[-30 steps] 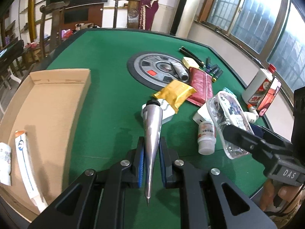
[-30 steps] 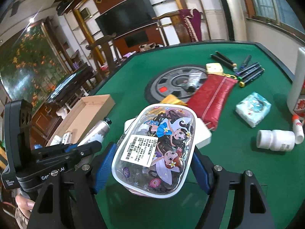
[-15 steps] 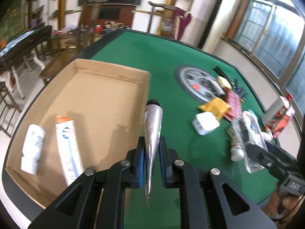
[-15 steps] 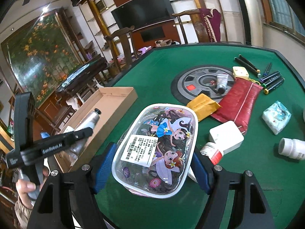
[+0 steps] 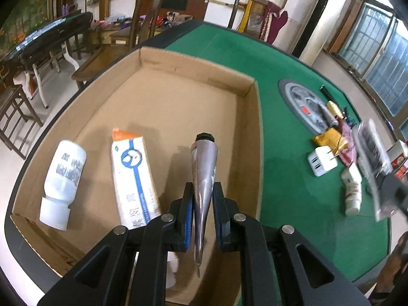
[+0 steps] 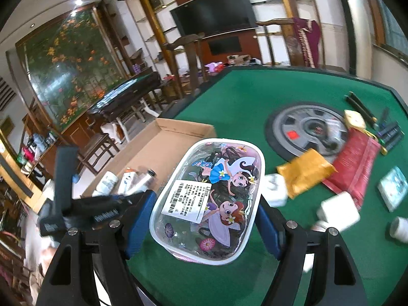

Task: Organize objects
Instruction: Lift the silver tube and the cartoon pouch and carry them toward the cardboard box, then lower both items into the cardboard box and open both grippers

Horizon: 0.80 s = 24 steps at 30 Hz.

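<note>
I have the left gripper (image 5: 201,206) with its jaws clenched on a silver tube (image 5: 204,168) above the cardboard box (image 5: 178,94), where a white bottle (image 5: 63,181) and a blue-and-white tube (image 5: 132,176) lie; their print is unreadable. Only my right view shows the right gripper (image 6: 204,219), jaws grasping a clear cartoon pouch (image 6: 209,193) with a barcode sticker, over the green tabletop (image 6: 242,97).

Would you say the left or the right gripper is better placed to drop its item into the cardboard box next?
Left: the left gripper holds the silver tube above the cardboard box, while the right gripper holds the cartoon pouch above green felt.
</note>
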Tool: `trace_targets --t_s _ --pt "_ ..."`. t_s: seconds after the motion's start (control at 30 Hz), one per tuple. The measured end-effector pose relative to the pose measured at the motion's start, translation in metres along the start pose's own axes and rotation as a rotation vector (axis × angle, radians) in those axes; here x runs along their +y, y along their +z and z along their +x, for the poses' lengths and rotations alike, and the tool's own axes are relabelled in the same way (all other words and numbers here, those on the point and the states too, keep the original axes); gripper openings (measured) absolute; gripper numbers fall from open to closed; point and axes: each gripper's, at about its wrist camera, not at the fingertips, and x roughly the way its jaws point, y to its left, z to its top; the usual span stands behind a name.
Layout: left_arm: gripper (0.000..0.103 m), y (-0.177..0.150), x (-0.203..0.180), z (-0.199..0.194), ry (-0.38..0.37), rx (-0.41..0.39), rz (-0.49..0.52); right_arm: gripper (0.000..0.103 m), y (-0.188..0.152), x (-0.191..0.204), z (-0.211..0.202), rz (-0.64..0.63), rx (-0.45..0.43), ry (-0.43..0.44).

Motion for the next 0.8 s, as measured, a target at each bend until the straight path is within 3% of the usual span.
trace_targets --t_s 0.4,0.8 --pt "0.014 -0.006 0.046 -0.010 0.077 -0.003 -0.064 0.080 0.027 0.059 0.071 -0.103 0.067 0.106" --pt "0.014 -0.008 0.059 -0.014 0.070 -0.001 -0.057 0.080 0.013 0.099 0.128 -0.177 0.163 0.181"
